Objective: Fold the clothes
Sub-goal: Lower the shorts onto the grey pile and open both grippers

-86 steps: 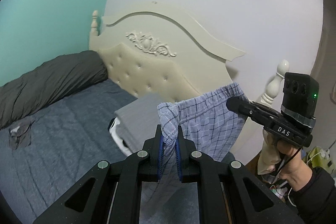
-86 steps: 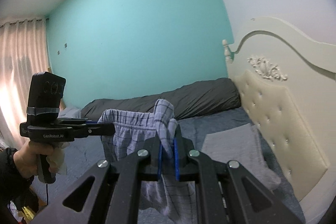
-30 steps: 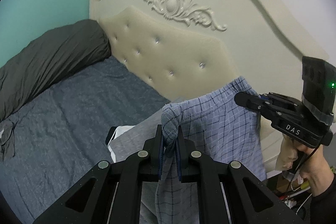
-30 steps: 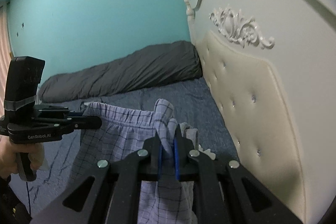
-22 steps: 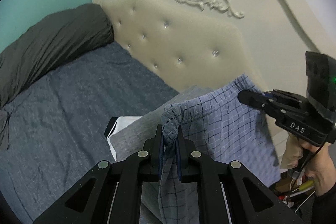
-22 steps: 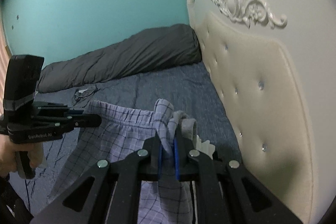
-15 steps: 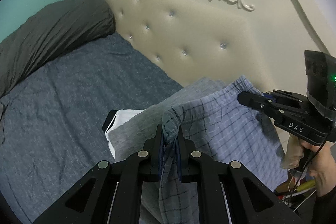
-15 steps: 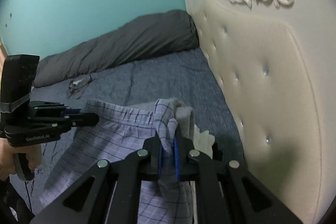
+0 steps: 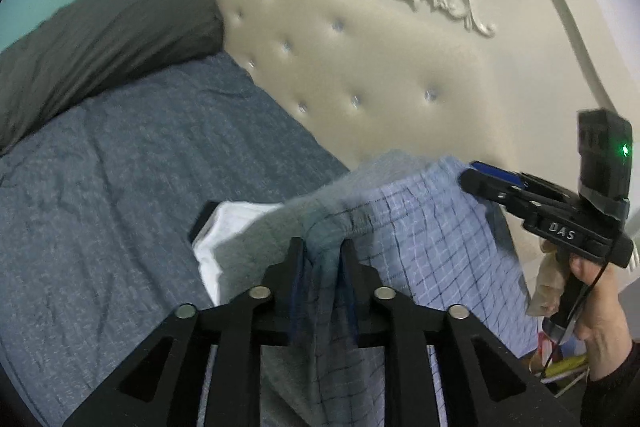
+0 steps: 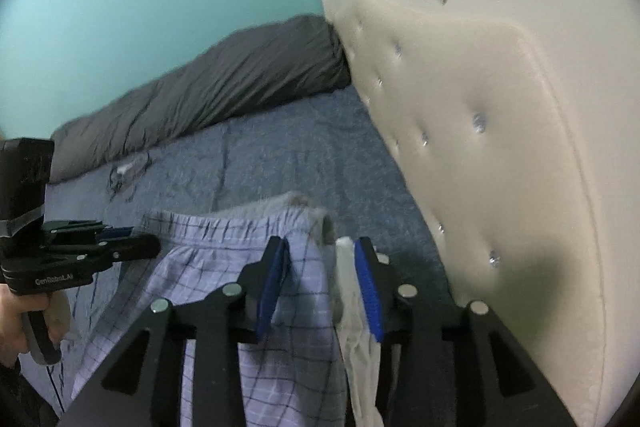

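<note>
The bed [image 9: 120, 187] runs up to the headboard [image 9: 380, 75], which stands behind it. The rolled duvet [image 9: 100, 39] lies along the bed's far edge, touching the headboard. Folded garments [image 9: 224, 239] lie on the bed near the headboard, under the checked shorts [image 9: 432, 247].

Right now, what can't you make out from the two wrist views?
1. Legs of the plaid shorts: both views, hidden behind the left gripper and right gripper, cut off by the bottom edge.
2. Grey and white clothes under the shorts: left wrist view, motion-blurred and mostly covered.
3. Small dark item on the bedspread: right wrist view, too small and blurred.
</note>
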A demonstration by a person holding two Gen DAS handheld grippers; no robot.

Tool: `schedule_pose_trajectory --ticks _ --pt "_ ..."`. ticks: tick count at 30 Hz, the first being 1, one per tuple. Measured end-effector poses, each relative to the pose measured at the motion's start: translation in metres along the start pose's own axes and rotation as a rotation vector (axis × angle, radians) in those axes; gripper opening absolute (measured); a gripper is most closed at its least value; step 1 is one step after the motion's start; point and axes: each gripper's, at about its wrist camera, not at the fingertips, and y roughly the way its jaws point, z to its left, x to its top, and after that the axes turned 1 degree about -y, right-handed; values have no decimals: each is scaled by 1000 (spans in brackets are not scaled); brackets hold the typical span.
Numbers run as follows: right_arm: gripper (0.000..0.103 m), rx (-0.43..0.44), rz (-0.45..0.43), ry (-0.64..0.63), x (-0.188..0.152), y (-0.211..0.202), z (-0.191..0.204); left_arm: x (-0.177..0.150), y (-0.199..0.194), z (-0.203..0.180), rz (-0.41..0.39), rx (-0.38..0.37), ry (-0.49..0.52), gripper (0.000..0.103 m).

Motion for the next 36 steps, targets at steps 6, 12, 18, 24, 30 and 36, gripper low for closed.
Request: schedule_pose_trajectory --ticks 6,12,18,24,30,36 --pt "21 61 -85 -26 2 -24 6 4 -18 0 -75 69 13 28" --pt "12 88 -16 -164 -3 -14 32 0 -10 -6 -54 50 39 28" --pt "11 0 48 -152 -8 7 23 -6 1 -10 -36 48 49 28" --pt "11 -42 52 -64 -13 10 -1 -7 8 -10 -16 63 77 28" --pt "11 -17 -62 -38 -11 -18 -3 -8 -7 -5 -61 70 72 28" --pt "11 46 76 -148 -12 2 27 -13 -2 -10 -25 63 90 28"
